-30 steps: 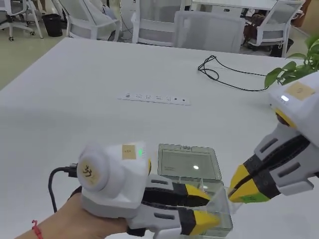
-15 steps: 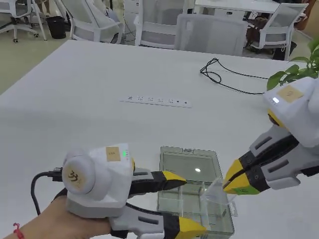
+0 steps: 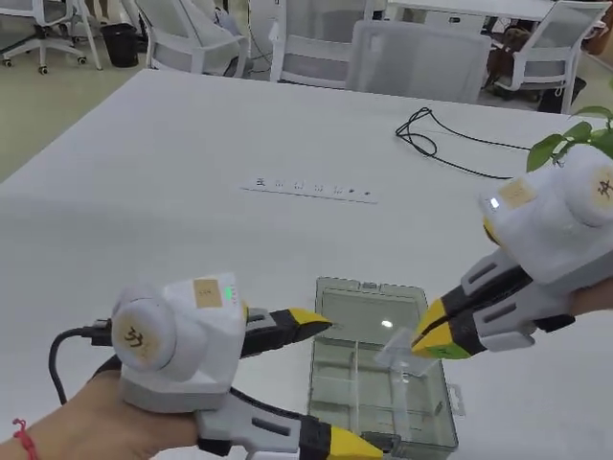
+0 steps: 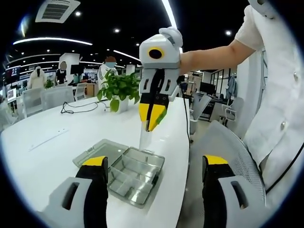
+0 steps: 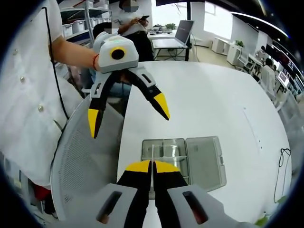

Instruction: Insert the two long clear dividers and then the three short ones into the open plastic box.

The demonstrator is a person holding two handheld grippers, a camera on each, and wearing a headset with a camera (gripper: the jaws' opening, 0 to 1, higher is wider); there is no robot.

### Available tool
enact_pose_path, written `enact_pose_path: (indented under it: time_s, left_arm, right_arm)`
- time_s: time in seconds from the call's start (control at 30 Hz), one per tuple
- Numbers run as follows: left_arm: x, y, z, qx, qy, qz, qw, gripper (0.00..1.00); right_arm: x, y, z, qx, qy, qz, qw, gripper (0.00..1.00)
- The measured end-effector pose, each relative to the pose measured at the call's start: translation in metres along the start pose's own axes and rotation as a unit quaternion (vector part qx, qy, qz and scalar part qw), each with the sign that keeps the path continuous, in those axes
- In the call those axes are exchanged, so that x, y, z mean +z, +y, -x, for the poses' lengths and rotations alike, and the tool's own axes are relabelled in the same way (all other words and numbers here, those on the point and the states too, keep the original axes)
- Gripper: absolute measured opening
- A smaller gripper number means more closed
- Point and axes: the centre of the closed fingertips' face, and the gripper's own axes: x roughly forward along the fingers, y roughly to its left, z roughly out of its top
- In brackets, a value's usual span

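Clear divider (image 3: pixel 402 356): pinched by its upper edge in the right gripper (image 3: pixel 428 337), jaws clenched on it, hanging over the right part of the plastic box (image 3: pixel 378 407). The box sits on the white surface (image 3: pixel 192 192) near the person, lid (image 3: pixel 369 305) laid open on the far side. The divider lies straight below the jaws, so the move ahead is downward, I judge.

Left gripper (image 3: pixel 345 385): released, jaws spread wide by the box's left side, grasping nothing.

Left gripper view: divider hangs upright, lower edge near the box rim; contact unclear.

Right gripper view: a thin line runs ahead of the jaws across the box; held divider or seated partition, cannot tell.
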Motion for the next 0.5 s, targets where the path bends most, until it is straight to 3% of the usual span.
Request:
enact_pose_path:
  time_s: [0.27,0.5]
  left_arm:
    - [-0.009,0.004,0.004,0.008,0.003,0.006,0.9999,0.94]
    - [-0.015,0.009,0.007,0.013,0.006,0.012,0.9998,1.0]
  right_arm:
    - [-0.017,-0.022,-0.018,-0.006,0.001,-0.006,1.0,0.03]
    - [-0.025,-0.026,-0.033,-0.01,0.001,-0.012,0.9999,0.03]
